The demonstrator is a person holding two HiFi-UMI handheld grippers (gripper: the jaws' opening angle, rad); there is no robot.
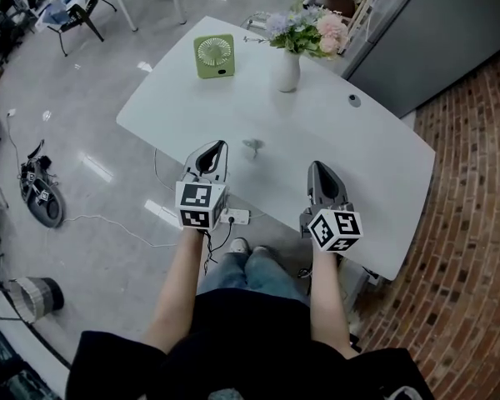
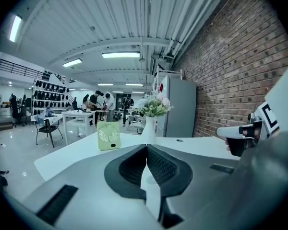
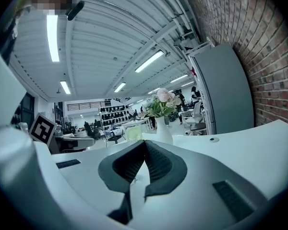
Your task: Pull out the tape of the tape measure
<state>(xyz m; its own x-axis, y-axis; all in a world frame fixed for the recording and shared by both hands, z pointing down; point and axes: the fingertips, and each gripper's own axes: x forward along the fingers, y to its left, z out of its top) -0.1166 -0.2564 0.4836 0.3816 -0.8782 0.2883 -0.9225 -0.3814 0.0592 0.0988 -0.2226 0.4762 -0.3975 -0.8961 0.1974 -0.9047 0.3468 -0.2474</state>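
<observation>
Jaws of the left gripper (image 1: 220,148) and right gripper (image 1: 316,167) are sitting clenched, empty. A small grey thing, probably the tape measure (image 1: 252,146), is lying on the desk (image 1: 362,152), on the person's side of the vase (image 1: 288,72). If approaching unopened, the jaws are risking shoving it away.

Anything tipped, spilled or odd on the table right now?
Nothing stands out. The green fan and the flower vase stand upright on the white table; no spill shows.

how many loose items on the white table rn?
3: green fan at the far edge, flower vase to its right, small grey item near the front edge. None look hidden.
</observation>
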